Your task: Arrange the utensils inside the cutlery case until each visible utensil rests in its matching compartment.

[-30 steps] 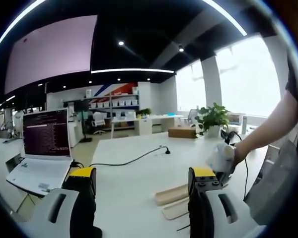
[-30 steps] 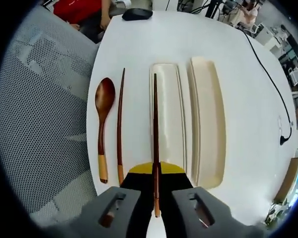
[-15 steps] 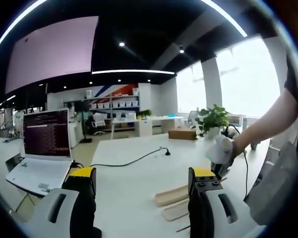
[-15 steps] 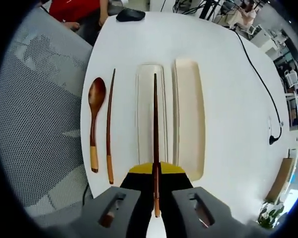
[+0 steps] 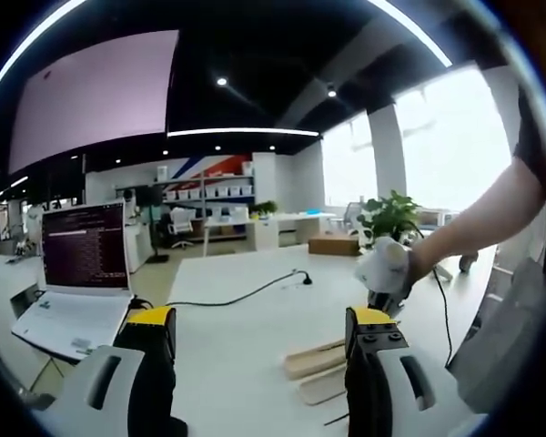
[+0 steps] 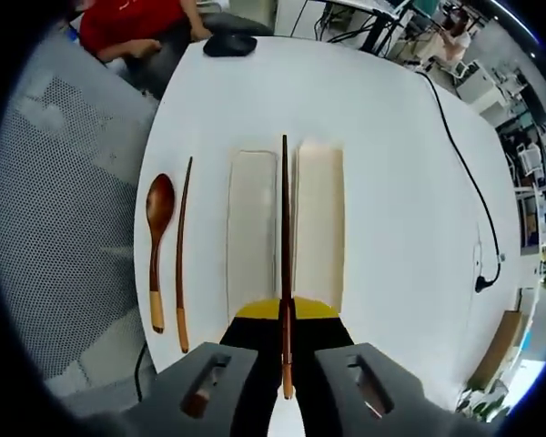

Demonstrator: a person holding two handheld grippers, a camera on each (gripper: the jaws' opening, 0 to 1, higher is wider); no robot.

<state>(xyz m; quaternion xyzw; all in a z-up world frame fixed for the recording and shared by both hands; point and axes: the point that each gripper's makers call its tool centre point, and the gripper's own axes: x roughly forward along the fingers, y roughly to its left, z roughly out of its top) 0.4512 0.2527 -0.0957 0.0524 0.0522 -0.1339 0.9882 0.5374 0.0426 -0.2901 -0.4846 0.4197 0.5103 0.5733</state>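
Right gripper view: the right gripper (image 6: pixel 286 350) pinches a chopstick (image 6: pixel 285 237) pointing to 12 o'clock, above the gap between the case (image 6: pixel 253 232) and lid (image 6: pixel 319 228); both look bare. At 9 o'clock lie a spoon (image 6: pixel 156 246) and second chopstick (image 6: pixel 181 250) on the table (image 6: pixel 391 164). Left gripper view: the left gripper (image 5: pixel 259 350), jaws spread, faces a laptop (image 5: pixel 77 273); its right jaw partly hides the case.

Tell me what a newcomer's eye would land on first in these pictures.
In the right gripper view, the right gripper holds a long dark chopstick pointing straight up the middle, over the two pale case halves on the white table. Left of the case lie a wooden spoon and a second chopstick. In the left gripper view, an open laptop glows at the left.
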